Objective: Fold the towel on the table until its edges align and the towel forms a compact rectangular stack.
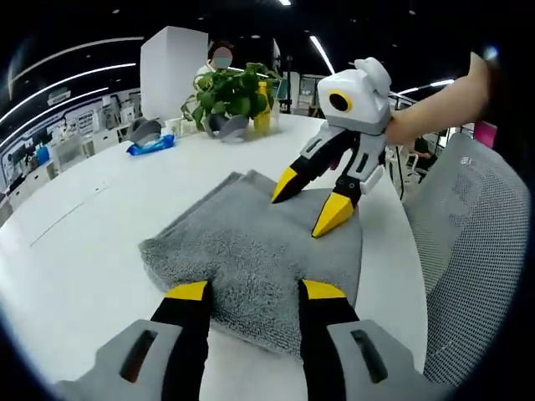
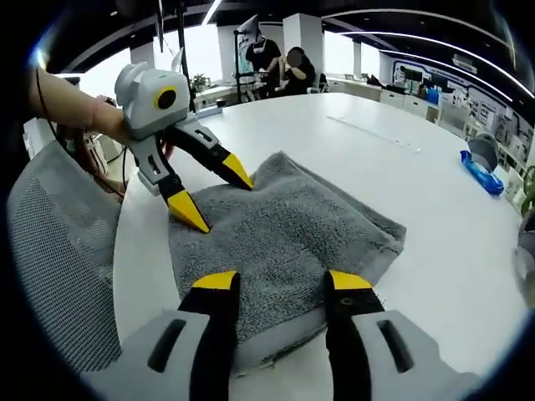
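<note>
Currently, the left gripper [image 1: 255,291] stands with its yellow-tipped jaws spread apart at the bottom centre of the left gripper view, gripping nothing, the tips resting over the near edge of the grey towel [image 1: 259,251]. The towel lies folded on the white table [image 1: 75,242], occupying the centre of that frame, with cloth showing in the gap between the two jaws. In the right gripper view, the right gripper [image 2: 284,281] likewise has its jaws released and parted at bottom centre, tips just over the towel [image 2: 292,225], which spreads from the middle of the frame toward centre right. The right gripper [image 1: 311,206] also appears in the upper right of the left gripper view, held by a person's hand [image 1: 410,125], its two tips splayed and pointing down onto the far side of the towel; whether they touch the cloth cannot be told. Correspondingly, the left gripper [image 2: 216,197] enters the upper left of the right gripper view, jaws apart over the towel's far corner. Beyond the towel, a potted plant [image 1: 230,92] and a blue packet [image 1: 150,144] stand at the upper left of the left gripper view. A grey mesh chair [image 1: 476,251] fills the right side.
</note>
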The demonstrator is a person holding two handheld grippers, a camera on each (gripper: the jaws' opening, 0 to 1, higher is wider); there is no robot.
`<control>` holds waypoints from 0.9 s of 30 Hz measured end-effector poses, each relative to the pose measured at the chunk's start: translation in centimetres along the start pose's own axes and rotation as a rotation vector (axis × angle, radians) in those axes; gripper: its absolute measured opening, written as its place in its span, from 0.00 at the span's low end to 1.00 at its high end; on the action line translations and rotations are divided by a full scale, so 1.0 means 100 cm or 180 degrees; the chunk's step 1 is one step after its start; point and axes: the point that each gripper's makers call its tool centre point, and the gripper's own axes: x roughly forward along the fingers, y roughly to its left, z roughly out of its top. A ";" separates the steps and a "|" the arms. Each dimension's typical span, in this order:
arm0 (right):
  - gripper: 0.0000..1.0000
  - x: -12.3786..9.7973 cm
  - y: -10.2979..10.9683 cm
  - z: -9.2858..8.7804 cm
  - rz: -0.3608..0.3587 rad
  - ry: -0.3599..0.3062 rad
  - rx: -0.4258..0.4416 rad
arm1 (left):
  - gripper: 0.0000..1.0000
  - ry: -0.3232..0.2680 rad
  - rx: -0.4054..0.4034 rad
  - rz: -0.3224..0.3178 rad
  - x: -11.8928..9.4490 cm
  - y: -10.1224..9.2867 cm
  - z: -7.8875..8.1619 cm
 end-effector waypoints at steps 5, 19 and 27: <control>0.39 0.006 -0.013 0.006 -0.0043 -0.0021 -0.0034 | 0.44 -0.0013 -0.0027 0.0019 0.006 0.012 0.005; 0.38 0.018 -0.043 0.019 -0.0105 -0.0043 -0.0044 | 0.44 -0.0018 -0.0078 0.0032 0.019 0.042 0.014; 0.38 0.023 -0.053 0.023 -0.0171 -0.0004 -0.0057 | 0.43 -0.0022 -0.0083 0.0072 0.023 0.051 0.017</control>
